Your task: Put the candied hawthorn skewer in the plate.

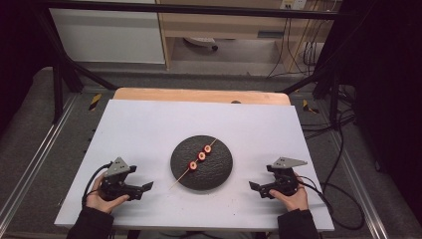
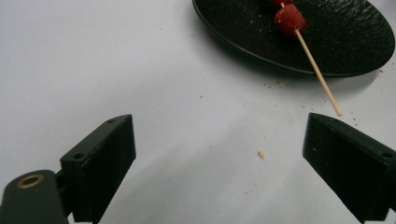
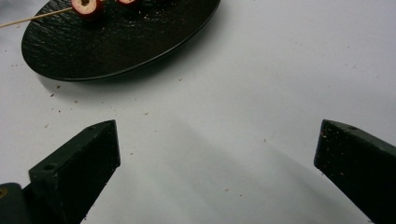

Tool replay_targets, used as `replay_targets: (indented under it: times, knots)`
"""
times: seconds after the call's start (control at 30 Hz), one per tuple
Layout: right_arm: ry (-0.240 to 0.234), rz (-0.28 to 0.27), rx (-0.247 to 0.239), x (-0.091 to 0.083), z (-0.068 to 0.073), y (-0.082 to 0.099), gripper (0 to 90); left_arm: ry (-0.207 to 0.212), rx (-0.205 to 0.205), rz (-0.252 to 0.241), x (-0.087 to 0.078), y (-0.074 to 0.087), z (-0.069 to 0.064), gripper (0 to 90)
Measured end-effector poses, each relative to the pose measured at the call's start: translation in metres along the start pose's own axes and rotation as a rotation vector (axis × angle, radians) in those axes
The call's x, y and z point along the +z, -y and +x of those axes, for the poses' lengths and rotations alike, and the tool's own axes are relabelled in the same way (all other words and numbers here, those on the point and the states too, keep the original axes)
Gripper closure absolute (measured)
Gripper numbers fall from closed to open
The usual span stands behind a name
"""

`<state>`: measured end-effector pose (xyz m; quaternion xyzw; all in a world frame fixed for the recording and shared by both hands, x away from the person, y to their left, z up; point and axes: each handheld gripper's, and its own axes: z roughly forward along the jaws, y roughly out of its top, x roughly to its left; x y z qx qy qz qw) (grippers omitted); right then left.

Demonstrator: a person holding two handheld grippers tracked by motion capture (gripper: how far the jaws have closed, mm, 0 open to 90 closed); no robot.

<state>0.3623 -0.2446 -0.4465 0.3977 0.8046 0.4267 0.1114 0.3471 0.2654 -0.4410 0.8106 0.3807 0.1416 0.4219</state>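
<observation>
On the white mat, left gripper (image 1: pixel 145 188) jaws apart and empty, skewer (image 1: pixel 194 164) lying across the black plate (image 1: pixel 219 174) mid-table, right gripper (image 1: pixel 253 186) likewise apart: I'd approach low, pinch the bare stick end squarely.

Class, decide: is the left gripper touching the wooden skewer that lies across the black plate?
Apart. In the left gripper view, the left gripper stands open with bare white table between its jaws and the skewer, whose tip ends short of them.
</observation>
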Motion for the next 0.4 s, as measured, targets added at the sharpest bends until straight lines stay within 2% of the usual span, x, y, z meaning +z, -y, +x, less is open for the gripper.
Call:
replay_targets:
  times: [0.13, 0.4]
  knots:
    - [-0.002, 0.006, -0.002, 0.0013, 0.0008, 0.0009, 0.5, 0.005, 0.014, 0.003, 0.0004, 0.0024, 0.0013, 9.2]
    - [-0.002, 0.012, -0.004, 0.0013, 0.0015, 0.0016, 0.5, 0.006, -0.010, 0.005, -0.0010, 0.0070, 0.0087, 9.3]
